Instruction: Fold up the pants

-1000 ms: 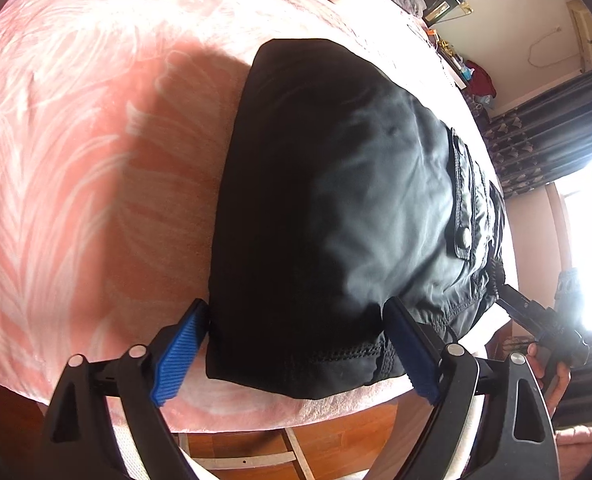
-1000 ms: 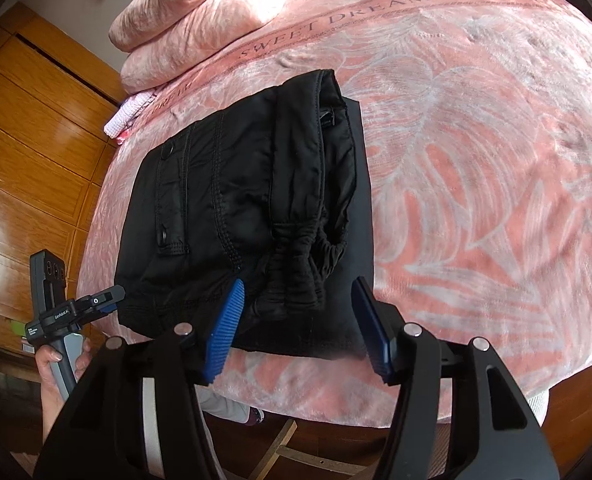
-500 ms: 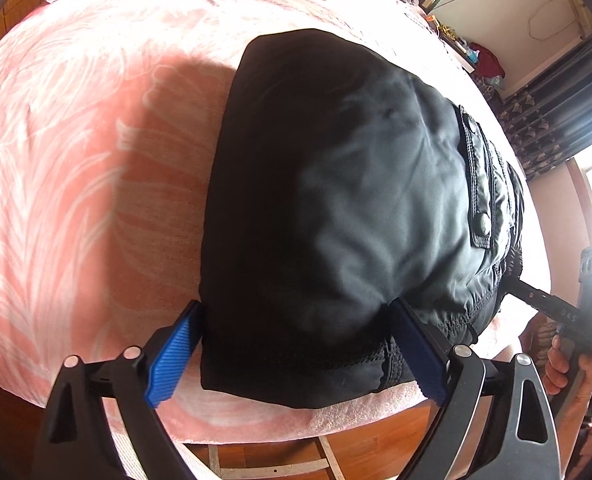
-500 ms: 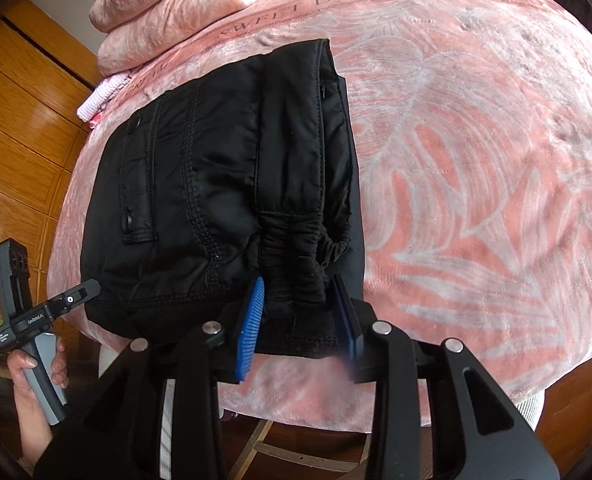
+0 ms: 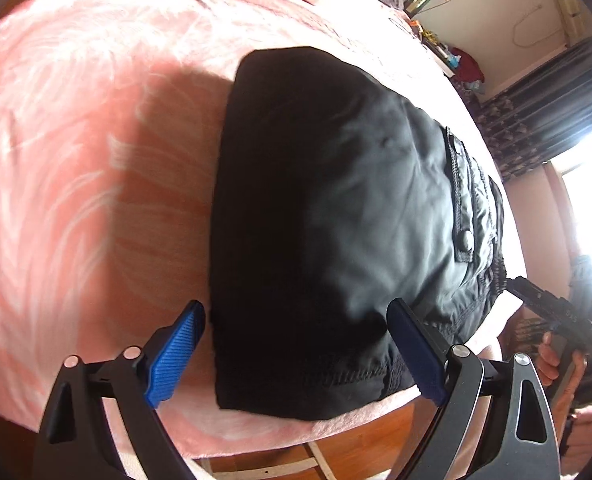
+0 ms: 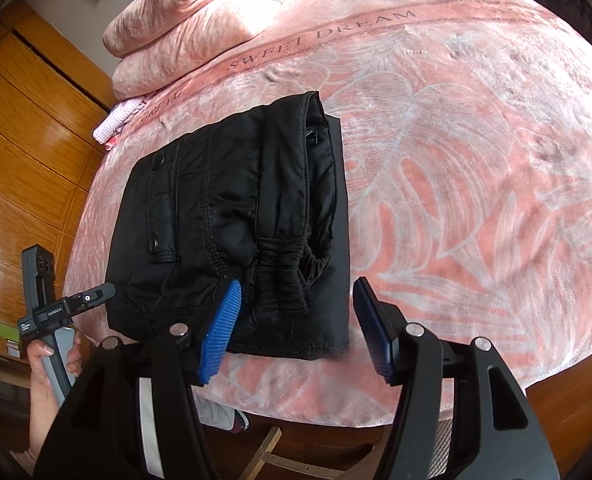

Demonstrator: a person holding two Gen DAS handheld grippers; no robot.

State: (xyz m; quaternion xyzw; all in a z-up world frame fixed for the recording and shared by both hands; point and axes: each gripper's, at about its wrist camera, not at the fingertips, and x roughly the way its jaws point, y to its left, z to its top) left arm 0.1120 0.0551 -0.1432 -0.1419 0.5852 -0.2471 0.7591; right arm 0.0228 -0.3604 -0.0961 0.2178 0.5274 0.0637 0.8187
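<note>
Your right gripper [image 6: 296, 328] is opening, holding nothing; the folded pants [image 6: 232, 216] lie just ahead, slightly left.

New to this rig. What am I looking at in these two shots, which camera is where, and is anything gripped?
No robot arm here: a person carries a handheld two-finger gripper in each hand, each with a fisheye camera looking along its blue-padded fingers. One picture is from the left gripper, the other from the right gripper. Each view also catches the other hand on its handle at the edge. Folded black pants lie near the edge of a bed with a pink blanket; folded pink bedding sits further back. The left jaws stand wide apart around the pants' corner, not pinching. The right jaws are opening over the cinched hem. Nothing is gripped.
</note>
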